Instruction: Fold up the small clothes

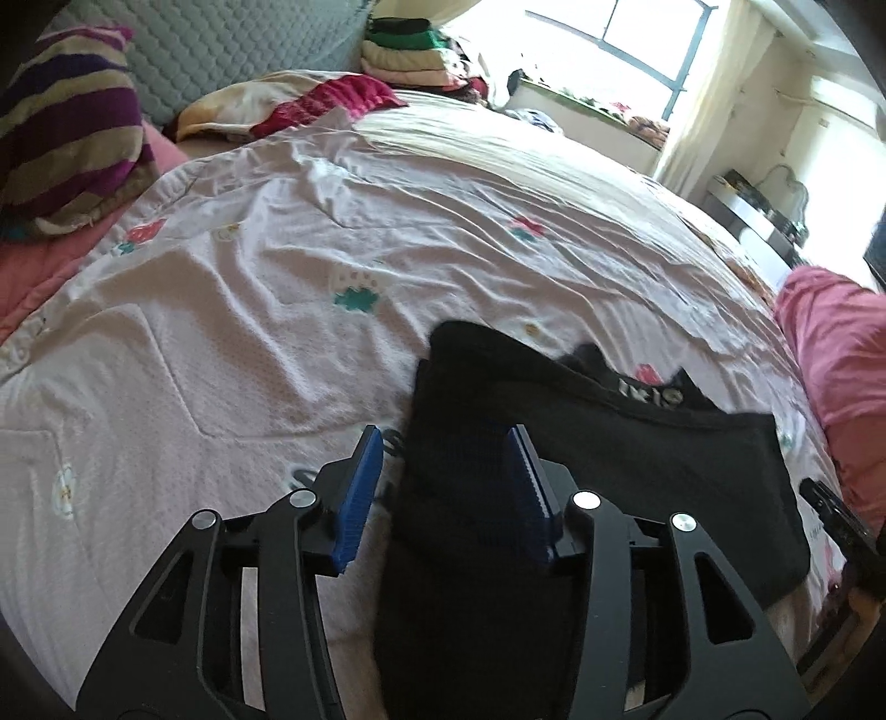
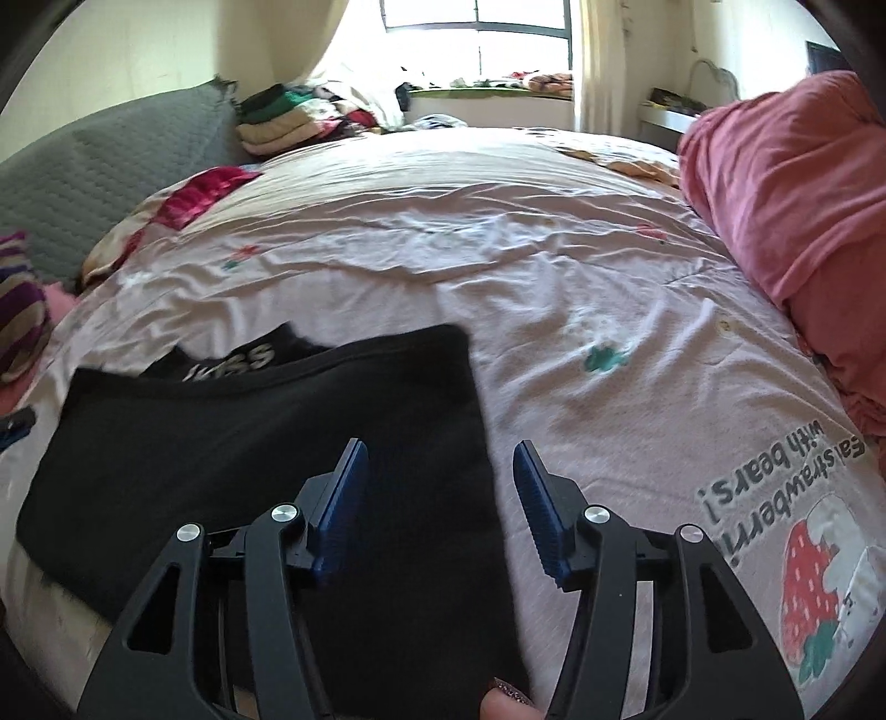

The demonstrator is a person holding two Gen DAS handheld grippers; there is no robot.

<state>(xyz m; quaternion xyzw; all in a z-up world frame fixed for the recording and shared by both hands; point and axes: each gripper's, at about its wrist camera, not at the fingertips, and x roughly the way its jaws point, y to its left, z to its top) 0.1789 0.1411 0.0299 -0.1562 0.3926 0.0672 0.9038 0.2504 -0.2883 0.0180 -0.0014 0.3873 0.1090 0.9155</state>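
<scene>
The black garment (image 1: 581,471) is lying on the bed (image 1: 277,288) near its front edge, seemingly folded over once already, while the left claw (image 1: 448,487) and right claw (image 2: 437,498) are hovering spread over its side edges, gripping nothing, leaving further folds.

Blown-out daylight from the window (image 2: 479,41), soft motion blur on the dark cloth (image 2: 266,443), heavy fisheye warp with black corners

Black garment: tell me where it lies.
The black garment lies on the floral bedsheet at the bed's near edge, between both open tools, left of the pink pillow.
</scene>
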